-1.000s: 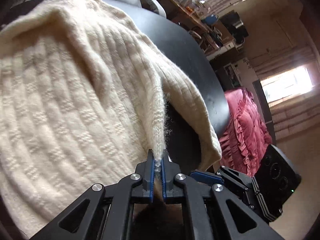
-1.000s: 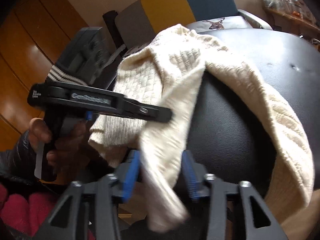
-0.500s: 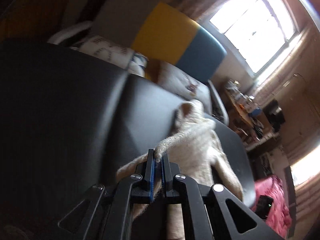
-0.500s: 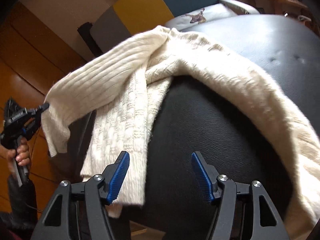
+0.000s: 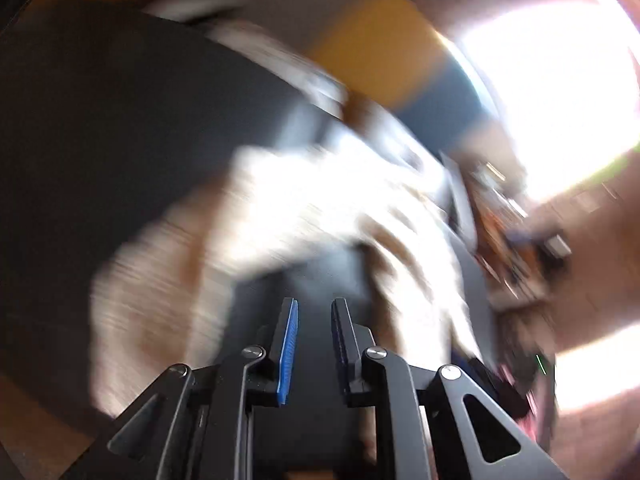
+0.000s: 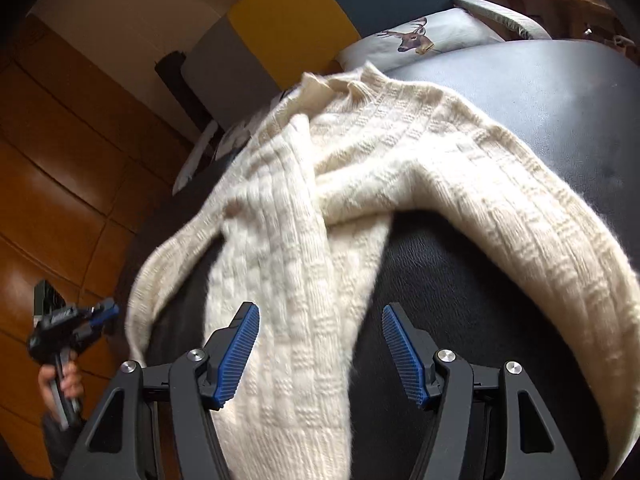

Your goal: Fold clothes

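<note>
Dark leather surface is filling the right wrist view, with a patchwork chair back and a deer-print cushion sitting along the top of the frame and wood panelling at the left. Cream knit sweater is lying draped over the surface, bunched at upper centre, one ribbed sleeve crossing over the body and running down toward the bottom edge — so it is looking part-arranged, not yet a flat neat stack, though whether this is a fold in progress or loose spreading I cannot settle. Right gripper is hovering with its blue pads wide apart and gripping nothing, the sleeve lying between and below them, likely lined up for a pinch on that strip. Left gripper is showing small at the lower left of the right wrist view, held by a hand off the surface edge; in its own view the left gripper is showing a narrow gap between its fingers with no cloth in it. That left wrist view is heavily motion-blurred — the sweater is only a pale smear at centre. Sweater hem and far sleeve are being cut off at the right and bottom edges.
</note>
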### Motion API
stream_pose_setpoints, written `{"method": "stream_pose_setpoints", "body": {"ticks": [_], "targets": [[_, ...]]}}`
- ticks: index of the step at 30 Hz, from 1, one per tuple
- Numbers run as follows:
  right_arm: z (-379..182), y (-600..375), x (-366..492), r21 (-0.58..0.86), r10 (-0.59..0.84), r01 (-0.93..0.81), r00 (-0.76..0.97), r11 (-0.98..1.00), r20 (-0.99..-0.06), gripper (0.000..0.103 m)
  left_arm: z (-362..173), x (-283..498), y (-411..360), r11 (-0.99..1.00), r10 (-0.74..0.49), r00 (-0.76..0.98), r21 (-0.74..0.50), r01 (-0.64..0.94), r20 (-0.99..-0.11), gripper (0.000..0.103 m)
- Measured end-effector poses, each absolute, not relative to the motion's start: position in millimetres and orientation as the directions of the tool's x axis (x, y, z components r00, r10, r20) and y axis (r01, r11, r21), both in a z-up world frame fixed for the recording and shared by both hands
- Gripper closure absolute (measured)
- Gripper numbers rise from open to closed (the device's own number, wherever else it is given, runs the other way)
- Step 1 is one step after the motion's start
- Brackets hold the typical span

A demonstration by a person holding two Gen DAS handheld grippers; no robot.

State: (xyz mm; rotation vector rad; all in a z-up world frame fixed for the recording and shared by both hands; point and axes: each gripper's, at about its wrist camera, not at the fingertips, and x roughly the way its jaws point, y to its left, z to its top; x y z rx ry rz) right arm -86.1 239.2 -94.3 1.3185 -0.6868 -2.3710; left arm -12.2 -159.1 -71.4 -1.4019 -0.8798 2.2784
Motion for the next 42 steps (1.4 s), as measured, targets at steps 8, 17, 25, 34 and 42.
{"method": "stream_pose_setpoints", "body": {"ticks": [8,17,25,34,42], "targets": [[-109,250,-58,0.625,-0.543,0.003,-0.497,-0.781,-0.677,0.03,-145,-8,-27,-0.656,0.741,-0.189,-0.755,-0.001,-0.644,0.083],[-109,262,-54,0.604,-0.521,0.015,-0.524,-0.797,-0.674,0.029,-174,-23,-5,-0.675,0.711,-0.196,-0.734,0.082,-0.676,0.079],[-87,277,-97,0.396,-0.322,0.012,-0.606,-0.918,-0.727,0.025,-159,-33,-2,-0.615,0.743,-0.305,-0.787,0.039,-0.596,0.098],[-118,315,-143,0.28,-0.182,-0.089,-0.57,-0.956,-0.801,0.024,-141,-40,-68,-0.668,0.638,-0.463,-0.741,0.066,-0.616,0.098],[-96,295,-125,0.298,-0.259,0.035,-0.601,-0.954,-0.757,0.022,-183,-30,-121,-0.728,0.524,-0.441,-0.652,0.212,-0.729,0.097]]}}
